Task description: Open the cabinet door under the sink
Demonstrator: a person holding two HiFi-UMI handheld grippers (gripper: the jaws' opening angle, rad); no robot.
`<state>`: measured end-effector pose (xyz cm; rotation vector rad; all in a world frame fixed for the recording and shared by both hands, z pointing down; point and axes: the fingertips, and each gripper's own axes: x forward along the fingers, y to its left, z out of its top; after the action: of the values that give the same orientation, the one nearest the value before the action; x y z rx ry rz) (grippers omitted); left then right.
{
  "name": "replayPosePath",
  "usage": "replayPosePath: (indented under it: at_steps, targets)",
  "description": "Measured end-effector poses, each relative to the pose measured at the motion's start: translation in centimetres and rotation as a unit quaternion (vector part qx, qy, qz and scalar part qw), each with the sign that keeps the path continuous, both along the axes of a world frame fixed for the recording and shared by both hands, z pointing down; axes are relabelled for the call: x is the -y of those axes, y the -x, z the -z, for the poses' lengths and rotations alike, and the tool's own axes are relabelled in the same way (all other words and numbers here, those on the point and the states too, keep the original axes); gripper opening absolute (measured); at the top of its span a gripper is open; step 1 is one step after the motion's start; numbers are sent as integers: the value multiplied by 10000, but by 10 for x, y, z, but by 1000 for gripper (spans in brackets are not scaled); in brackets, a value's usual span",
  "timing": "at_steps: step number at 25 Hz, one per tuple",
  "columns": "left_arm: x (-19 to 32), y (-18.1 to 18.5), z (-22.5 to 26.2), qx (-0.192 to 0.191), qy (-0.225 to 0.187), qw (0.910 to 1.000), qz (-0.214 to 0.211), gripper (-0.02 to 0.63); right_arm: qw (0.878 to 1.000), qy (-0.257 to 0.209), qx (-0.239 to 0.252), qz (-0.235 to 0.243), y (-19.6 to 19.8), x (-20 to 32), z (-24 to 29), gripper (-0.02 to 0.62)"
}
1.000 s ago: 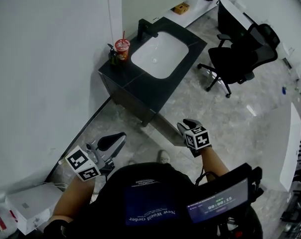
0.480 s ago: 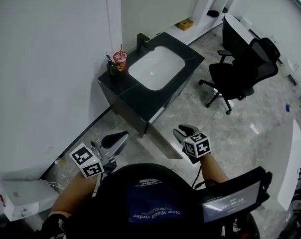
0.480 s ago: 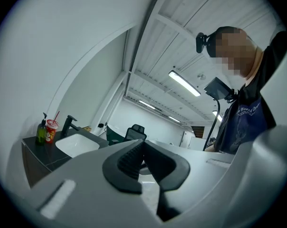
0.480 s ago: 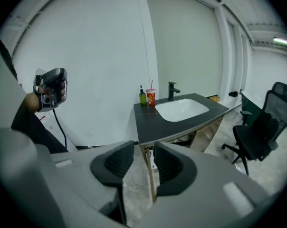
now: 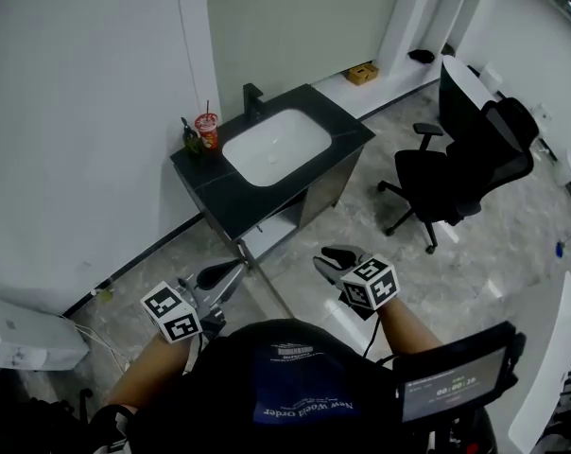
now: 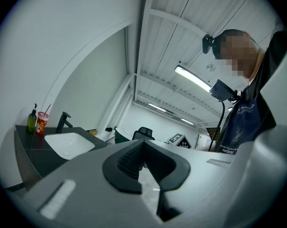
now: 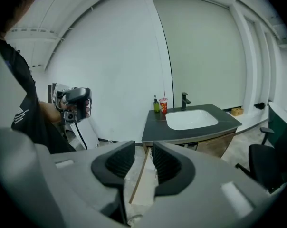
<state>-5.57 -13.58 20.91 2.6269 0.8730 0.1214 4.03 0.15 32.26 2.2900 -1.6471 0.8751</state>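
Room: pale marbled floor [image 5: 356, 218], white wall, black office chair [image 5: 456, 180] to my right.
Bench: black top [image 5: 217, 195] against the wall, white basin [image 5: 276, 147] set in it, black tap [image 5: 252, 97] at the back edge; red cup [image 5: 207, 129] and green bottle [image 5: 190, 138] on its back left corner.
Cabinet door [image 7: 142, 175]: swung wide open from under the bench's front left corner.
My right hand-held gripper [image 5: 331, 258]: jaws partly open, just been closing, gripping nothing; the door shows through the gap, farther off.
My left hand-held gripper [image 5: 231, 270]: tips together, empty.
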Motion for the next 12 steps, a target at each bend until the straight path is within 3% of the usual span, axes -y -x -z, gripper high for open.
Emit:
replayPosePath:
  at_steps: [5, 12]
  targets:
    - [-56, 7, 3, -43, 170, 9997, 144, 0, 9995, -127, -41, 300, -5, -40, 17, 118]
    - [-65, 14, -6, -108, 266, 9994, 194, 0, 9989, -257, 167, 353, -3, -44, 18, 118]
